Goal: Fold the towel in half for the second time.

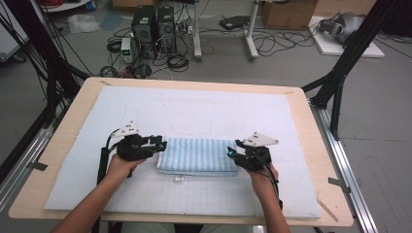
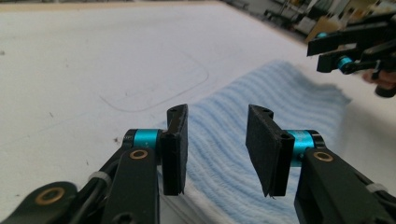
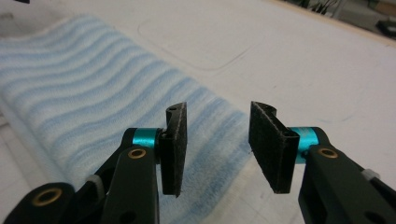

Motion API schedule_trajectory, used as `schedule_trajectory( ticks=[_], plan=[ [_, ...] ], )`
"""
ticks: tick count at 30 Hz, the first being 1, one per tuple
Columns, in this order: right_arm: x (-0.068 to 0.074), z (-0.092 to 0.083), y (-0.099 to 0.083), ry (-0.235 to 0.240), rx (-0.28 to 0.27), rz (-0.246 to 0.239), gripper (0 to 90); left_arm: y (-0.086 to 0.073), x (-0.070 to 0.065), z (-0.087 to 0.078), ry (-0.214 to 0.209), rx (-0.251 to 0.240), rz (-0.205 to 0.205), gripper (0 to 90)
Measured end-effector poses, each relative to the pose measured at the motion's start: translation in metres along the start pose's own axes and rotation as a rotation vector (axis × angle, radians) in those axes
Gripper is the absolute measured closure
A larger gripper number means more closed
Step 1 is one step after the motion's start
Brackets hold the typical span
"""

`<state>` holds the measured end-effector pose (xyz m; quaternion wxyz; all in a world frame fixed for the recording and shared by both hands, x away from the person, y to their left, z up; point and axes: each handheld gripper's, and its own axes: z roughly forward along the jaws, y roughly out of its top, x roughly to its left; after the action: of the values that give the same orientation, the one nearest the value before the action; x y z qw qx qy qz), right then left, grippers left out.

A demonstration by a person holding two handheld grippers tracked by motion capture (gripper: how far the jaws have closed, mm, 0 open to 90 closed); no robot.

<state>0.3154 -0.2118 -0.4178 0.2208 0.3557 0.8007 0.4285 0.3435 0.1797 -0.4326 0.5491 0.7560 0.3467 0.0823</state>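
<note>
A folded blue-and-white striped towel [image 1: 197, 154] [image 2: 280, 93] [image 3: 70, 84] lies flat on the white mat [image 1: 194, 111], near its front middle. My left gripper [image 1: 163, 144] [image 2: 217, 112] is at the towel's left end. Its jaws stand apart over the towel's edge with nothing pinched between the pads. My right gripper [image 1: 233, 153] [image 3: 219, 109] is at the towel's right end, also open, its pads clear of the cloth. In the left gripper view the right gripper [image 2: 345, 51] appears beyond the towel's far end. A small white tag [image 1: 179, 178] sticks out at the towel's front edge.
The mat covers a wooden table [image 1: 68, 145]. A faint rounded outline is drawn on the mat [image 1: 194, 127] behind the towel. Black frame legs [image 1: 340, 73] stand at the table's right and left. Computer towers [image 1: 153, 26] and cables sit on the floor beyond.
</note>
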Motion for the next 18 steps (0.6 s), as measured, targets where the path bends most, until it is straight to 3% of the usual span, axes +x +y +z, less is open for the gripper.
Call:
schedule_trajectory(
  ticks=[8,11,18],
  plan=[
    [0.008,0.017,-0.006,0.037,0.084,-0.02,55.2,-0.009,-0.009,0.009,-0.003,0.164,0.054,59.2],
    [0.014,0.019,-0.014,0.06,0.128,-0.028,52.9,-0.015,-0.012,0.009,-0.006,0.181,0.058,59.0],
    [0.02,0.012,-0.023,0.082,0.141,-0.051,48.8,-0.023,-0.022,0.004,-0.011,0.212,0.094,59.0]
  ],
)
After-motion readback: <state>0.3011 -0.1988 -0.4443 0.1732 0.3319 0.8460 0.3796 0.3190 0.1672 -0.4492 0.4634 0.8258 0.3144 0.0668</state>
